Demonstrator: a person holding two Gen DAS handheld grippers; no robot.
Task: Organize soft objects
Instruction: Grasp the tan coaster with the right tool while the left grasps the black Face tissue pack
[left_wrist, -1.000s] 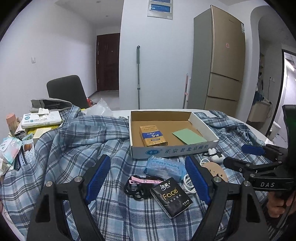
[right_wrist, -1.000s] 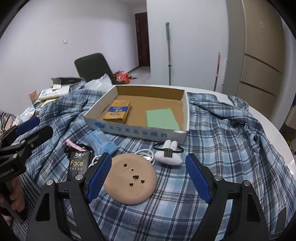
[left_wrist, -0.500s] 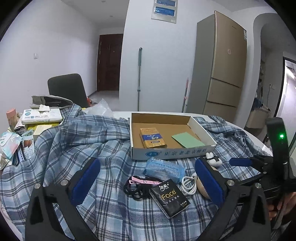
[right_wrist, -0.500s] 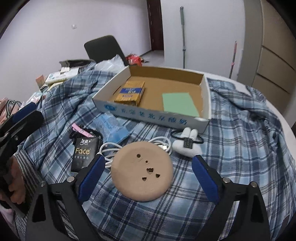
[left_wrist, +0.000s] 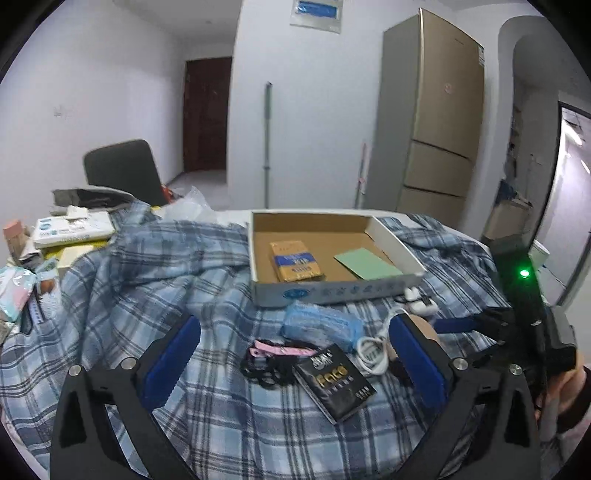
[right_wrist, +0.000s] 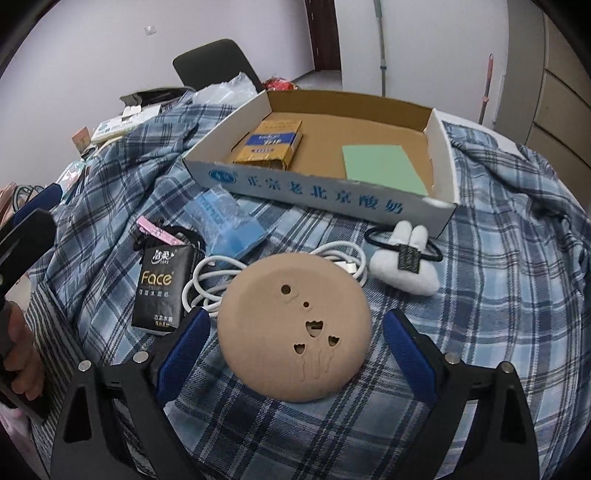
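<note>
A round tan pad with small cut-out holes (right_wrist: 295, 328) lies on the blue plaid cloth (right_wrist: 498, 280), between the open fingers of my right gripper (right_wrist: 295, 343). Behind it are a white charging cable (right_wrist: 210, 273), a white plush hair tie (right_wrist: 404, 258), a black "Face" tissue pack (right_wrist: 159, 291) and a blue tissue pack (right_wrist: 225, 221). My left gripper (left_wrist: 291, 354) is open and empty above the black tissue pack (left_wrist: 334, 380) and black hair ties (left_wrist: 264, 363). An open cardboard box (right_wrist: 332, 192) holds a yellow pack (right_wrist: 271, 144) and a green card (right_wrist: 384, 168).
Boxes and packets (left_wrist: 70, 229) are piled at the table's left edge. A black chair (left_wrist: 122, 170) stands behind the table, a tall fridge (left_wrist: 439, 122) at the back right. The right gripper's handle with a green light (left_wrist: 522, 284) shows at the left view's right edge.
My right gripper has moved forward and down, so the tan pad now sits between its fingers. My left gripper has pulled back and risen slightly. Both stay open.
</note>
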